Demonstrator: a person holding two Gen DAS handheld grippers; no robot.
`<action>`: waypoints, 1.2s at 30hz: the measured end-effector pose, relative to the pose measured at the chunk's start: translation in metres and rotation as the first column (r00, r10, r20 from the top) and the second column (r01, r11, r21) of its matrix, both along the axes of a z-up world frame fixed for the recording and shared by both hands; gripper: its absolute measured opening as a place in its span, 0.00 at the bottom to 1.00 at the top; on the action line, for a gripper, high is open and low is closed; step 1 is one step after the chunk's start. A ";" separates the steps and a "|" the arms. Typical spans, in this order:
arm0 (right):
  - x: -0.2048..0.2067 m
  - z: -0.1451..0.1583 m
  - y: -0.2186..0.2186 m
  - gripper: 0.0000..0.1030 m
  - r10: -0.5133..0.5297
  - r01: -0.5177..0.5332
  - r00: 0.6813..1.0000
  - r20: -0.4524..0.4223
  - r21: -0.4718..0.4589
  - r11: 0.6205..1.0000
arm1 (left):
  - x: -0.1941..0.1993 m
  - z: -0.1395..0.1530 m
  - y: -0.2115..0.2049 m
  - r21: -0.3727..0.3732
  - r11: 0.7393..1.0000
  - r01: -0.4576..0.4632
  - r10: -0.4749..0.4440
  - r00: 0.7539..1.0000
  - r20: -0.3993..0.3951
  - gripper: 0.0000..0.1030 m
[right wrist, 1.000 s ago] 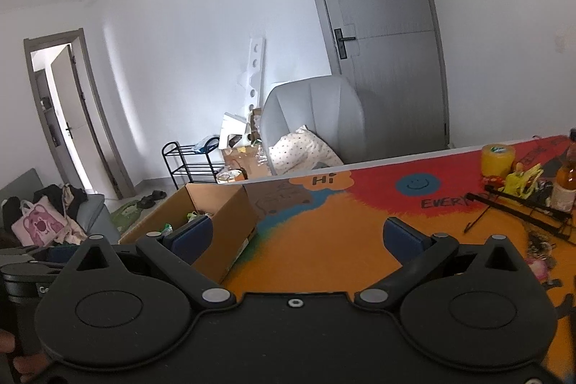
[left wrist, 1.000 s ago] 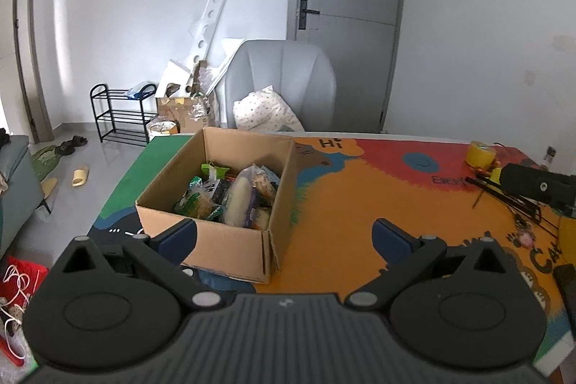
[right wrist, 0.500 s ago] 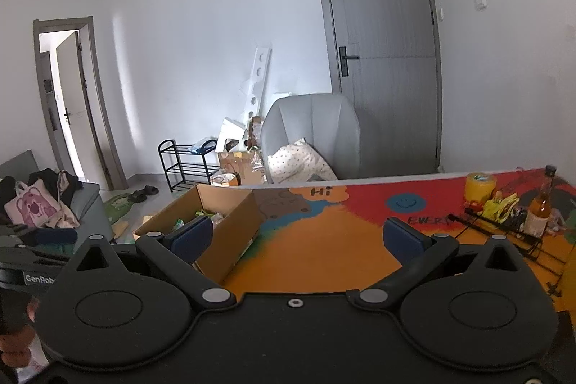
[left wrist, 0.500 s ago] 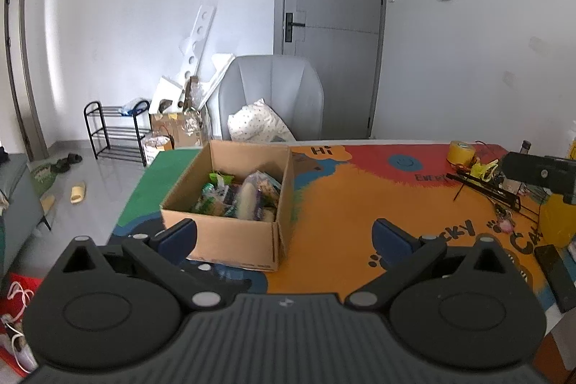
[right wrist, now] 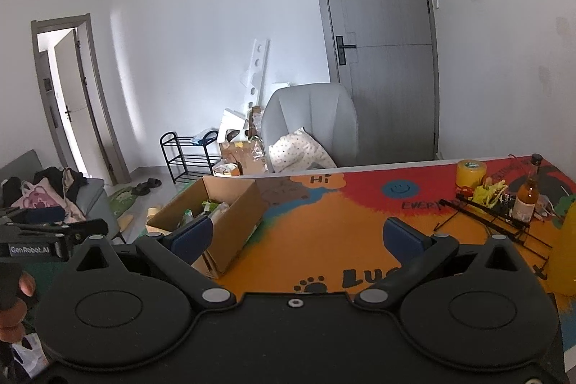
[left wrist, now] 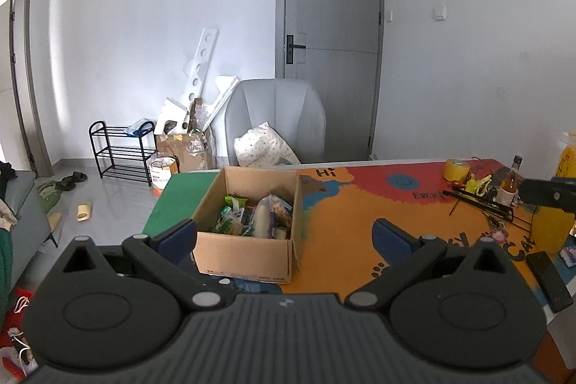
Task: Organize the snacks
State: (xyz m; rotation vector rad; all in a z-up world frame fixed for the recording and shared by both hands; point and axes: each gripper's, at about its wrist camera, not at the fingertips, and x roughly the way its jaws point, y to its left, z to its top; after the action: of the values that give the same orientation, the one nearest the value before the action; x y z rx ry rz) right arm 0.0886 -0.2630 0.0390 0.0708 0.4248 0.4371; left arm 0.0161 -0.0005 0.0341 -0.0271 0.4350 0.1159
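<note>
On the floor at the far left a black shoe rack (left wrist: 122, 150) stands against the wall, with slippers (left wrist: 83, 211) lying nearby. Next comes an open cardboard box (left wrist: 248, 222) on the green end of the bench (left wrist: 345, 222); the snack packets (left wrist: 252, 220) lie heaped inside it, green and pale wrappers mixed, below the rim. The left gripper (left wrist: 284, 236) hangs above the bench edge just in front of the box, its blue-padded fingers spread wide apart with nothing between them. Behind the box a grey chair (left wrist: 275, 117) holds a dotted pillow (left wrist: 262, 146), and a grey door (left wrist: 329, 42) stands shut beyond it. The right gripper (right wrist: 297, 236) hovers over the orange middle of the bench, fingers likewise wide apart and empty, with the box off to its left. Farther right sit a yellow tape roll (right wrist: 469, 172), a brown glass bottle (right wrist: 525, 197) and a black wire rack (right wrist: 496, 222) near the bench's far end, well apart from the box. A yellow container (right wrist: 565, 254) stands at the right edge.
</note>
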 end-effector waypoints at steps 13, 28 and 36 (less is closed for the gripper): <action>-0.003 -0.004 0.002 1.00 0.005 -0.006 1.000 -0.003 -0.017 1.000 | 0.000 -0.004 -0.006 0.014 0.999 0.028 -0.028 0.999 -0.026 1.00; -0.003 -0.005 0.001 1.00 0.007 -0.008 1.000 -0.005 -0.019 1.000 | 0.002 -0.006 -0.004 0.003 0.999 0.036 -0.036 0.998 -0.049 1.00; -0.003 -0.005 0.002 1.00 0.006 -0.006 1.000 -0.006 -0.019 1.000 | 0.002 -0.006 -0.003 -0.007 0.999 0.049 -0.049 0.997 -0.054 1.00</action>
State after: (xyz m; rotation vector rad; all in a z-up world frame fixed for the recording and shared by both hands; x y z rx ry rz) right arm 0.0851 -0.2609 0.0341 0.0529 0.4351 0.4392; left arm 0.0185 -0.0033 0.0285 -0.0190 0.4894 0.0669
